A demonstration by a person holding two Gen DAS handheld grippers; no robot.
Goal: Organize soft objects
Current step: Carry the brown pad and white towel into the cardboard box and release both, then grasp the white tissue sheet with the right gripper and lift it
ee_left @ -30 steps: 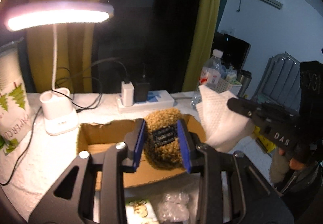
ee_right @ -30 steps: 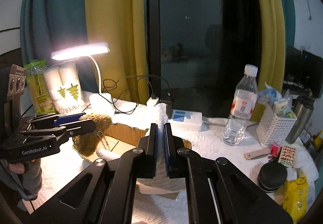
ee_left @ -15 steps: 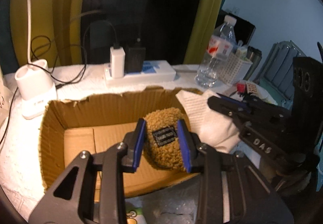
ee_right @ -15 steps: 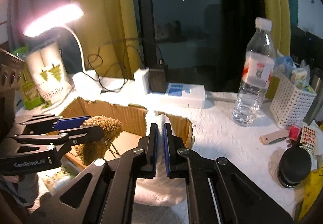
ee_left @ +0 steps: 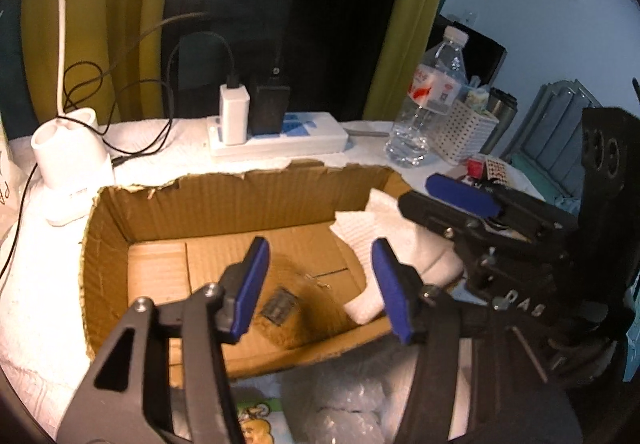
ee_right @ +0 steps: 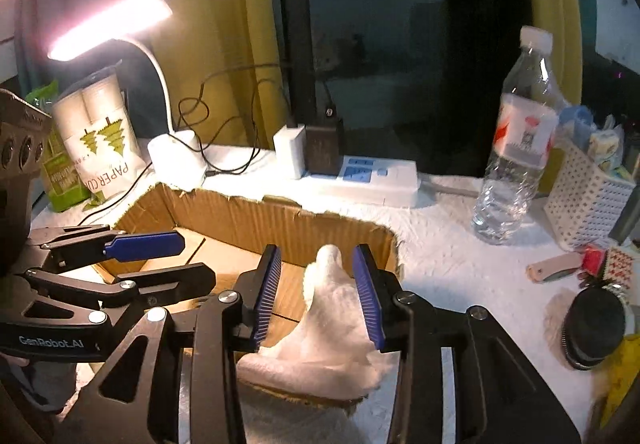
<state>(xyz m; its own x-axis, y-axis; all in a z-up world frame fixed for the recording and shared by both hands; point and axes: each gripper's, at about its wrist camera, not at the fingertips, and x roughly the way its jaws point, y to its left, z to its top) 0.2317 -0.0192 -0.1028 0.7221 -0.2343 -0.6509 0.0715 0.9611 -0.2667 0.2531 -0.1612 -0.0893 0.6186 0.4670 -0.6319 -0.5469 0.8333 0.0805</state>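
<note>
Left tongs (ee_left: 316, 284) and right tongs (ee_right: 316, 296) side by side, both with jaws spread wide, empty.

A table covered in white textured cloth (ee_right: 440, 244) carries an open cardboard box (ee_left: 224, 200) at its centre. Behind the box sit a white power strip (ee_right: 372, 176) and a desk lamp's white base (ee_left: 68, 148); to the right stand a water bottle (ee_right: 516, 148), a white perforated basket (ee_right: 588, 204) and a black round lid (ee_right: 592, 328).

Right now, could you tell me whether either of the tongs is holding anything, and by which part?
Nothing is held. The left tongs stand open above the brown plush in the cardboard box; the right tongs are open around the white cloth.
</note>
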